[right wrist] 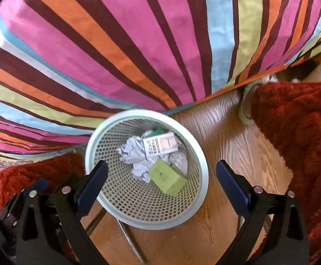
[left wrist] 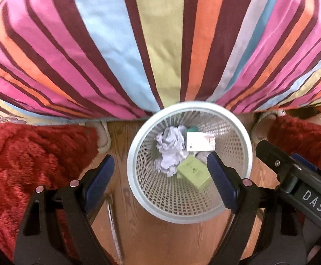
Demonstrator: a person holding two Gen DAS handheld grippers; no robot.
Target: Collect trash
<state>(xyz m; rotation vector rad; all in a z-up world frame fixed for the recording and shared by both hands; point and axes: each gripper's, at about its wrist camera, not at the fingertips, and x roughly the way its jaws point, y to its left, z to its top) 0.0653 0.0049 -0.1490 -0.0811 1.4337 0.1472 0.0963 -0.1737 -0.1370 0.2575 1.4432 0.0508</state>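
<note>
Overhead, both hand-held grippers (left wrist: 160, 174) (right wrist: 161, 181) agape

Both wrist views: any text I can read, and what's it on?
"DAS": label on the right gripper body, left wrist view.
White carton in the wastebasket: dark print, too blurred to read.
Green box: small marks, unreadable.
Nothing else legible.

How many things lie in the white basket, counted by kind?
In the basket:
Crumpled paper: 1
Green box: 1
White printed box: 1
Dark green item, mostly hidden: 1
Total: 4 that I can tell apart.
</note>
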